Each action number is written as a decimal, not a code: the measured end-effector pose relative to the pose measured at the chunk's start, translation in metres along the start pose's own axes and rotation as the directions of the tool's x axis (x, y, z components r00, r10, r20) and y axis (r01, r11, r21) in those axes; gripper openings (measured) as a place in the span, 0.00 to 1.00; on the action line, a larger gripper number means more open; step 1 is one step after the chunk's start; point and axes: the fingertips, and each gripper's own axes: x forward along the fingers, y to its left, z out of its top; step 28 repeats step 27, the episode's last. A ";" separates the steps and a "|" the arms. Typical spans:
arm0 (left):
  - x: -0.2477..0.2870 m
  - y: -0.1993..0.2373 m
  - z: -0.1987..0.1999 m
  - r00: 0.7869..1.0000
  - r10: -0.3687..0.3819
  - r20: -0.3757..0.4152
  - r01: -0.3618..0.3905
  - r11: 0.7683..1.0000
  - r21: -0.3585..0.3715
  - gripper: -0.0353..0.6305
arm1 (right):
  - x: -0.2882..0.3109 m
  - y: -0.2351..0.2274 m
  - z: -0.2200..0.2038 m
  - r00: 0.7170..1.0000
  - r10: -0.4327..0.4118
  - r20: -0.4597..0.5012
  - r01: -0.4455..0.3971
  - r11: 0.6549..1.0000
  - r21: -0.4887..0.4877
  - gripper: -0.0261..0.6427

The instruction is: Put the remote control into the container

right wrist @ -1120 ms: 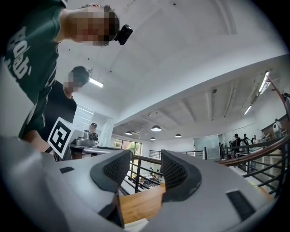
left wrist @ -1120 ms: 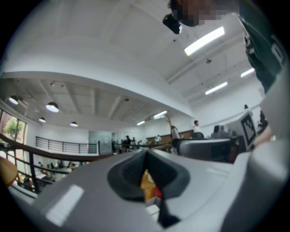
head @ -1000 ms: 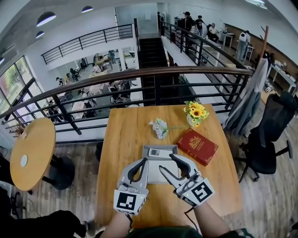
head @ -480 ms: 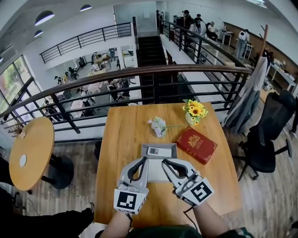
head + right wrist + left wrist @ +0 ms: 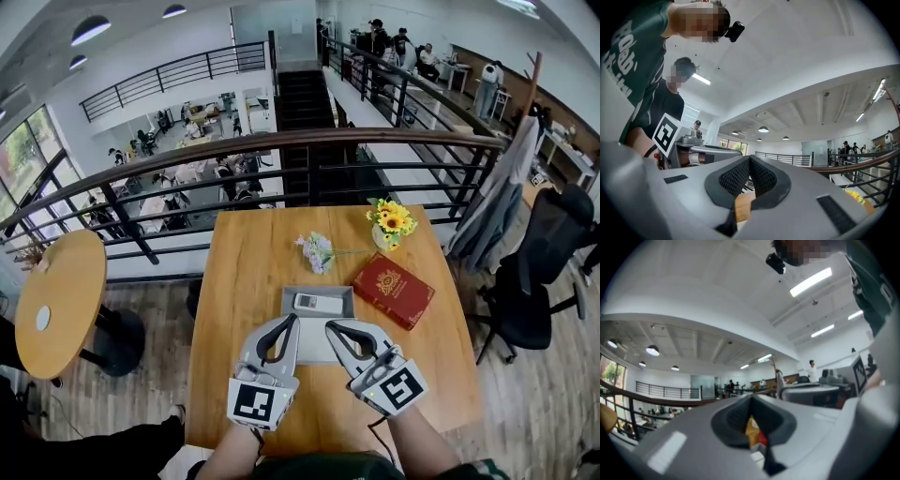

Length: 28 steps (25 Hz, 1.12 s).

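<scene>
The white remote control (image 5: 319, 303) lies flat in the far part of the shallow grey container (image 5: 315, 345) on the wooden table (image 5: 242, 309). My left gripper (image 5: 292, 321) hovers over the container's near left side, shut and empty; in the left gripper view its jaws (image 5: 751, 397) meet. My right gripper (image 5: 328, 326) is over the near right side, just short of the remote and apart from it. Its jaws have just been closing with nothing between them, and in the right gripper view they (image 5: 750, 159) are shut.
A red book (image 5: 395, 291) lies right of the container. A vase of yellow flowers (image 5: 392, 223) and a pale flower bunch (image 5: 319, 251) stand at the table's far edge by a railing (image 5: 281, 145). There is a round table (image 5: 56, 300) at left and an office chair (image 5: 534, 272) at right.
The right gripper's jaws went from wide open to shut, in place and empty. The left gripper stayed still. The remote has not moved.
</scene>
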 end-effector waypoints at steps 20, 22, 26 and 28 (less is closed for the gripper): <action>0.006 -0.001 -0.004 1.000 0.001 -0.018 -0.001 1.000 -0.005 0.05 | 0.004 -0.002 0.000 0.999 0.002 -0.037 -0.003 1.000 -0.029 0.06; 0.007 -0.001 -0.004 1.000 0.004 -0.013 -0.004 1.000 -0.010 0.05 | 0.005 -0.004 0.004 0.999 -0.003 -0.033 0.002 1.000 -0.030 0.06; 0.007 0.000 -0.003 1.000 0.014 -0.010 -0.014 1.000 -0.015 0.05 | 0.006 -0.007 0.012 1.000 -0.012 -0.006 0.012 0.999 -0.031 0.06; 0.007 0.001 -0.003 1.000 0.015 -0.011 -0.015 1.000 -0.016 0.05 | 0.006 -0.008 0.012 1.000 -0.015 -0.004 0.015 0.999 -0.031 0.06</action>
